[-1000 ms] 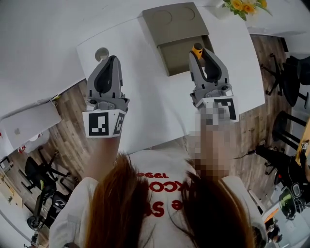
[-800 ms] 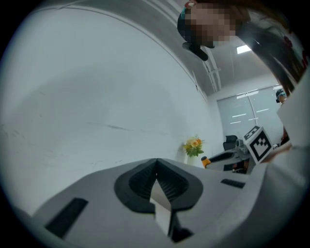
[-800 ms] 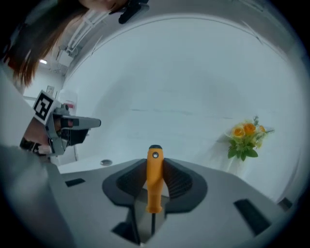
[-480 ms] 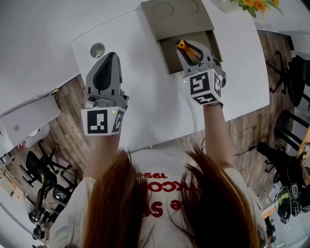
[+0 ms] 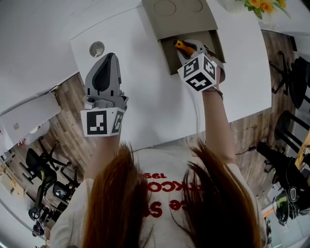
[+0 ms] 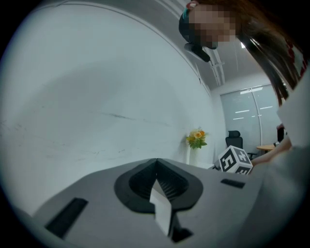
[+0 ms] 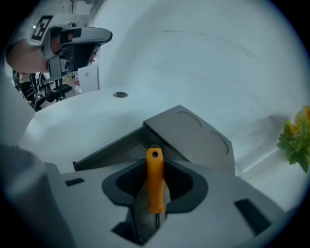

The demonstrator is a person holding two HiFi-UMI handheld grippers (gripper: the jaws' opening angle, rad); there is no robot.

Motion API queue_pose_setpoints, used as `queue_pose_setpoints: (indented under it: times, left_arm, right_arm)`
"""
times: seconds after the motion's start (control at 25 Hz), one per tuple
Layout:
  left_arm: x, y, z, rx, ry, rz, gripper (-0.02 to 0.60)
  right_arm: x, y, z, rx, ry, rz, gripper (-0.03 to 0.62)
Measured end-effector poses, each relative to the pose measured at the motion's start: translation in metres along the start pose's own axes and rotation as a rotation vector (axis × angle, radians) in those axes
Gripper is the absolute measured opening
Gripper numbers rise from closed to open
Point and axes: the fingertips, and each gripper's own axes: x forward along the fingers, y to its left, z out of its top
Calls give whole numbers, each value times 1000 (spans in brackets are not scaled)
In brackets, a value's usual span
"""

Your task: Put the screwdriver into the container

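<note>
Right gripper (image 5: 190, 47) forward, snug on screwdriver (image 7: 155, 178)

White table (image 5: 145, 97), yellow flowers (image 5: 260, 6) (top corner), wooden floor (image 5: 65, 109)

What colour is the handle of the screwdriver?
Orange. The screwdriver shows best in the right gripper view.

Not much to read here, honestly. The only real text is red print on the person's white shirt (image 5: 162, 196). It's upside down to the camera and half covered by hair, and I can make out roughly "199" and "KCO". The cubes on the left gripper (image 5: 110, 57) and right gripper (image 5: 190, 48) just have black-and-white square marker patterns, no letters.
</note>
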Motion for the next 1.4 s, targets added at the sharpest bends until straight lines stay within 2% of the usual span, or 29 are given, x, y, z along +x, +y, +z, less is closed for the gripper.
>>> queue_pose_setpoints:
  times: [0.2,0.24,0.32,0.4,0.56,0.84,0.96,1.12,1.4]
  left_arm:
    - [1,1,0,-10,2,-10,8]
    - [2,0,0,-8,2,-12,8]
    - [5,-2,0,-4,1,-16,8]
    - [8,-3,1,-4,-4,-20,8]
    - [13,-7,9,-1,-20,-38,8]
    - [19,-15,34,14,-74,-50,8]
    - [14,-13,47,14,-102,-41,8]
    - [1,0,67,17,-146,-4,8]
    - [-35,33,91,46,-191,89,8]
  right_arm:
    - [-2,-2,2,76,-27,4,135]
    - [-5,-5,5,101,-55,-2,131]
    - [-16,-14,11,156,-125,-27,59]
    - [-29,-22,16,195,-181,-62,23]
    - [-59,-35,26,267,-277,-125,8]
    - [-120,-57,46,470,-485,-196,6]
    - [-149,-61,63,483,-575,-241,5]
    - [-181,-61,94,450,-675,-283,5]
    - [-208,-44,148,400,-788,-259,5]
